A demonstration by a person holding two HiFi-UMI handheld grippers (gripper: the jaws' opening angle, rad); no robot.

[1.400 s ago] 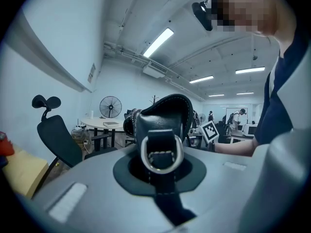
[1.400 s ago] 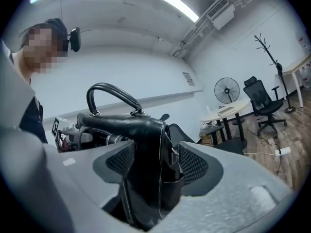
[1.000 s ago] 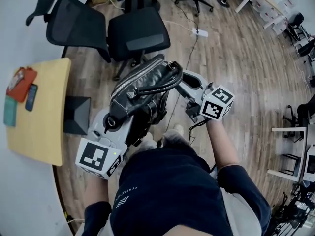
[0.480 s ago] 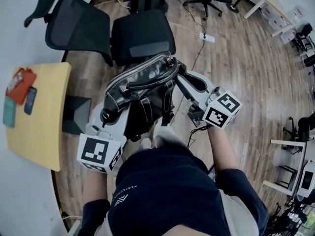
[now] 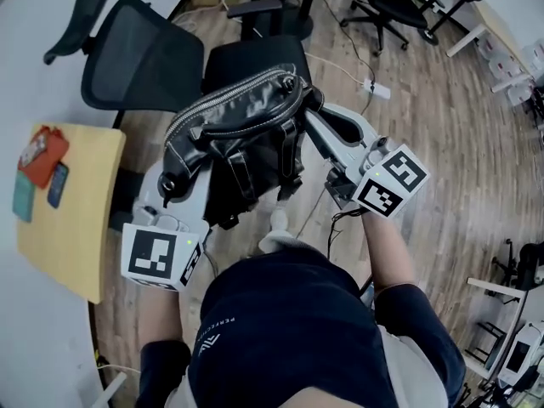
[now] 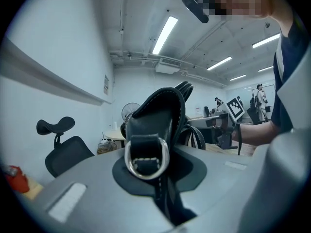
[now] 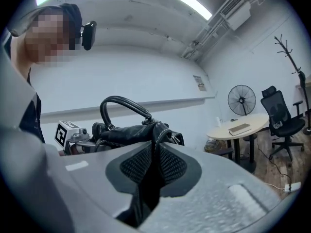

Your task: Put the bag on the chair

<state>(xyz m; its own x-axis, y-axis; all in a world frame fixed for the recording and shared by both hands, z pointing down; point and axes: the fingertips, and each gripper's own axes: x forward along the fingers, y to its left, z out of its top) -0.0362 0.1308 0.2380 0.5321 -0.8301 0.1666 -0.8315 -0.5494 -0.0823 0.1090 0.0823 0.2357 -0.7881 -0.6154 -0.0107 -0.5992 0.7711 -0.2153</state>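
A black leather bag (image 5: pixel 238 130) with a zip top and looped handles hangs in the air between both grippers, over the front of the black office chair's seat (image 5: pixel 255 56). My left gripper (image 5: pixel 174 185) is shut on the strap tab with the metal ring (image 6: pixel 146 158) at the bag's left end. My right gripper (image 5: pixel 313 113) has just been closing, and its ribbed pads (image 7: pixel 172 166) now pinch the leather fold at the bag's right end (image 7: pixel 155 132). The chair's mesh back (image 5: pixel 140 53) and headrest (image 6: pixel 56 125) stand to the left.
A yellow table (image 5: pixel 68 228) at the left carries a red pouch (image 5: pixel 42 155) and a phone (image 5: pixel 58 184). A power strip (image 5: pixel 378 89) and cable lie on the wooden floor. Another office chair (image 5: pixel 395 7) stands far right. A round table (image 7: pixel 240 127), fan (image 7: pixel 241 100) and chair (image 7: pixel 279 113) stand beyond.
Both grippers have carried the bag up the head view toward the chair. It now overlaps the seat, where a second ago it hung short of it.
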